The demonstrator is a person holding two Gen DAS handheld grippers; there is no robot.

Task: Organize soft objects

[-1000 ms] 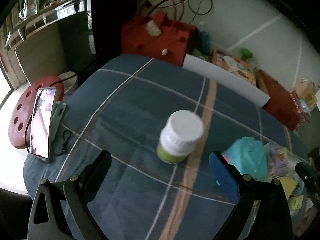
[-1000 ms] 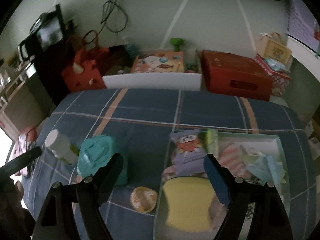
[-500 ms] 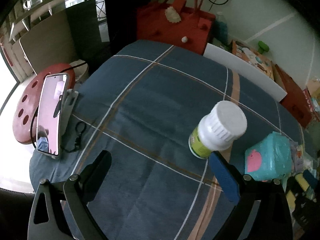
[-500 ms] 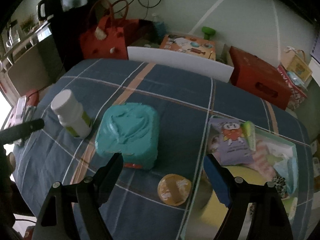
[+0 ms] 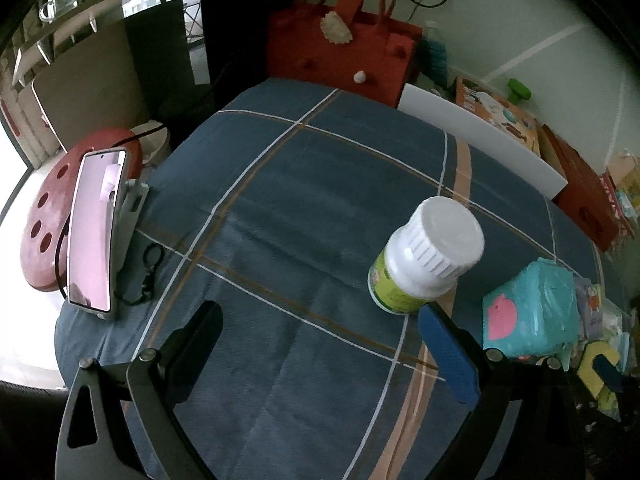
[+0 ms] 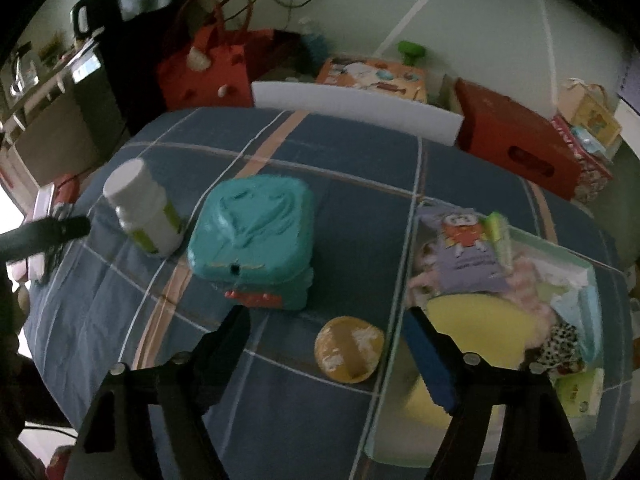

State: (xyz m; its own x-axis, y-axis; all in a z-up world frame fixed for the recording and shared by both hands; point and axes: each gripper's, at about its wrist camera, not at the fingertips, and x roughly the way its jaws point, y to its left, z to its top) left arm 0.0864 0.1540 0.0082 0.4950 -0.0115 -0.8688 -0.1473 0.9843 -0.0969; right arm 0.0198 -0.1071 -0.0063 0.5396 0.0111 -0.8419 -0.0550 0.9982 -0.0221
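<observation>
Right gripper point(image 6: 326, 344) has dropped toward teal pack point(image 6: 254, 240), jaws apart, closing, empty; pickup likely next. Left gripper point(image 5: 320, 340) apart, empty.

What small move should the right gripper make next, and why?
Probably ease the right gripper down over the round yellow pad. The pad lies loose on the cloth beside the tray, right between the closing jaws, which touch nothing yet.

Both wrist cams angled steeply down, close over table, shared: bottle point(image 5: 426, 254), teal pack point(image 6: 252, 240)
</observation>
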